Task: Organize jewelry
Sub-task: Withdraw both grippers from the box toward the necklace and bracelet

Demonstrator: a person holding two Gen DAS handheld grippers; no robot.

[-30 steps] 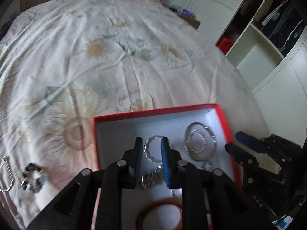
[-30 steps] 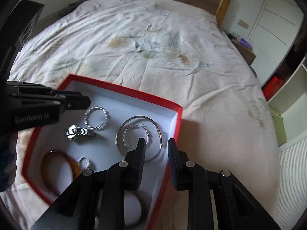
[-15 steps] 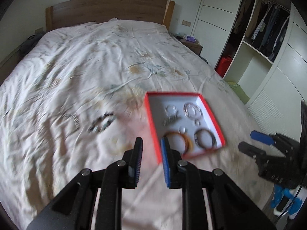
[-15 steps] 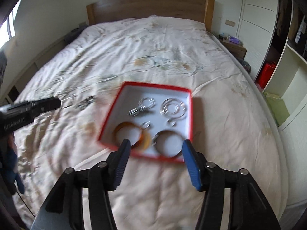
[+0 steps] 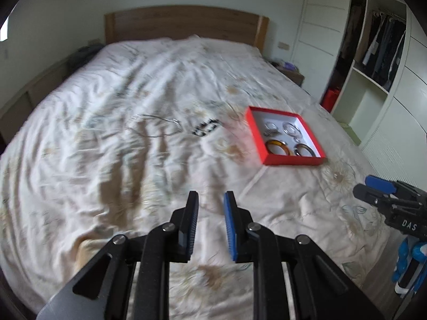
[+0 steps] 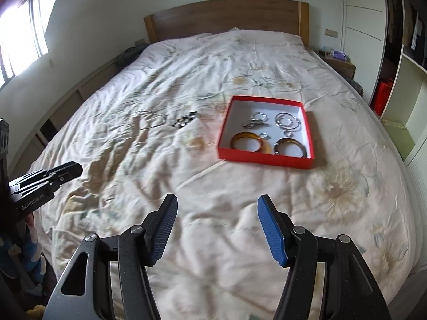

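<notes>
Jewelry mostly sits in the red box (image 5: 286, 138) far right on the bed (image 5: 133, 160); a beaded bracelet (image 5: 206, 129) and chain necklace (image 5: 157, 125) lie left of it. Left tongs (image 5: 210, 205), narrowly parted and empty, have pulled back; the bracelet probably comes next. In the right view, right tongs (image 6: 217, 208) have spread wide, empty, near the foot of the bed.

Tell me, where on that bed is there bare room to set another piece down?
Bare bedspread lies between the red box and both grippers, and above the box toward the headboard. Inside the box only the far left corner is bare; bangles and rings fill the rest. Left of the box lie a dark beaded bracelet and a thin chain.
</notes>
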